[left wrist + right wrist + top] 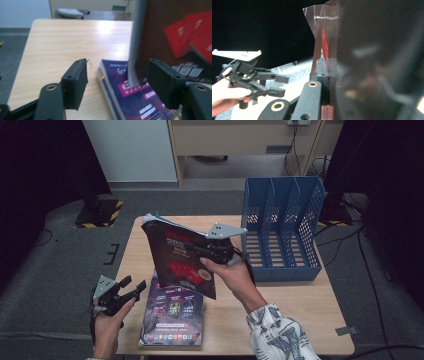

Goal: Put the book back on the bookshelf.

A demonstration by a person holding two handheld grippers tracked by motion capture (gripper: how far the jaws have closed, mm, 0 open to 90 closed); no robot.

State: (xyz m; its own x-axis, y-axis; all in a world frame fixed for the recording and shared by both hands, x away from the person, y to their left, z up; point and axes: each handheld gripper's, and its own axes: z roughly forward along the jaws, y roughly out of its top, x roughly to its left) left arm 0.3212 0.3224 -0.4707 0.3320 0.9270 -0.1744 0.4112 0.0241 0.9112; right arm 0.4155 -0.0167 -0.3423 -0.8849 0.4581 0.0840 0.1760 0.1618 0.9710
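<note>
My right gripper [216, 251] is shut on the edge of a dark magazine with red print [180, 257] and holds it upright and tilted above the table's middle. In the right gripper view the magazine [374, 62] hides one jaw of the right gripper [329, 75]. A purple magazine [172, 315] lies flat near the table's front edge. My left gripper [134, 287] stands open just left of it, low over the table. In the left gripper view, the left gripper [118, 77] has the purple magazine's corner [130, 105] and the dark magazine's lower edge [136, 50] between its jaws, untouched.
A blue three-slot file rack [282, 227] stands at the back right of the wooden table [280, 295]. The person's right sleeve [280, 335] reaches in from the front. Dark floor and cables surround the table.
</note>
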